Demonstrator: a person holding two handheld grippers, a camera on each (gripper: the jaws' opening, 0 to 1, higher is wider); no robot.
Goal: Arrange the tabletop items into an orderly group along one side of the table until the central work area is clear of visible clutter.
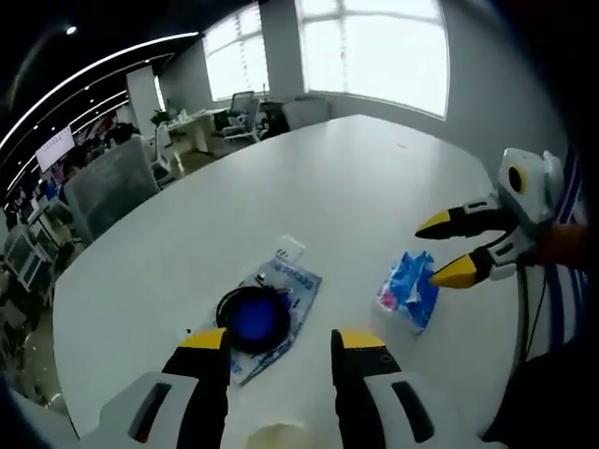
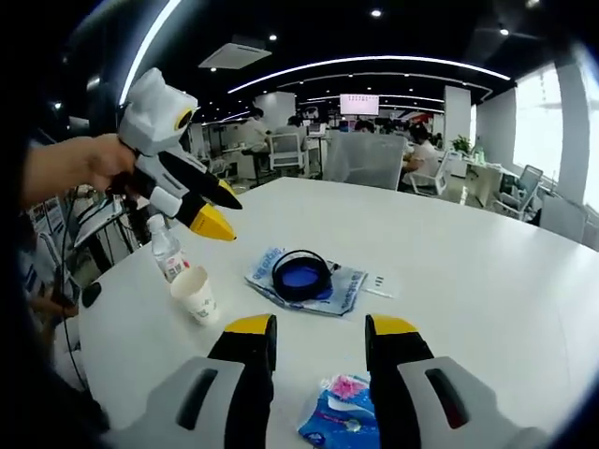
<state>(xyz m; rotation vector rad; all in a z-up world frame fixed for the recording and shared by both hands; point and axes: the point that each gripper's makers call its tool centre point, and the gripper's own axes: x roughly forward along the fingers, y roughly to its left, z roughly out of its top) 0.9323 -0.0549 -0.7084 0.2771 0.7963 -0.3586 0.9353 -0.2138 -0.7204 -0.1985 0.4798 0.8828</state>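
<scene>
Left gripper (image 1: 278, 342): jaws parted, nothing held, above blue lens cap (image 1: 256, 318) on printed packet (image 1: 277, 304).
Right gripper (image 2: 318, 335): jaws apart, empty, over blue tissue pack (image 2: 343, 419).
Table (image 2: 487, 271): paper cup (image 2: 195, 294) beside small bottle (image 2: 167, 249), left edge.

1. A big white table (image 2: 487, 271) stands in an office.
2. Bright windows (image 1: 374, 47) are on the wall past the far end of the table.
3. A grey chair (image 1: 108, 182) stands just beside the table's edge.
4. More desks and chairs (image 1: 225, 117) stand well behind the table, near the windows.
5. Long curved lights (image 2: 374, 64) glow on the ceiling high over the table.
6. A lit screen (image 2: 359, 103) hangs far behind the table.
7. People (image 2: 412, 154) sit at desks far behind the table.
</scene>
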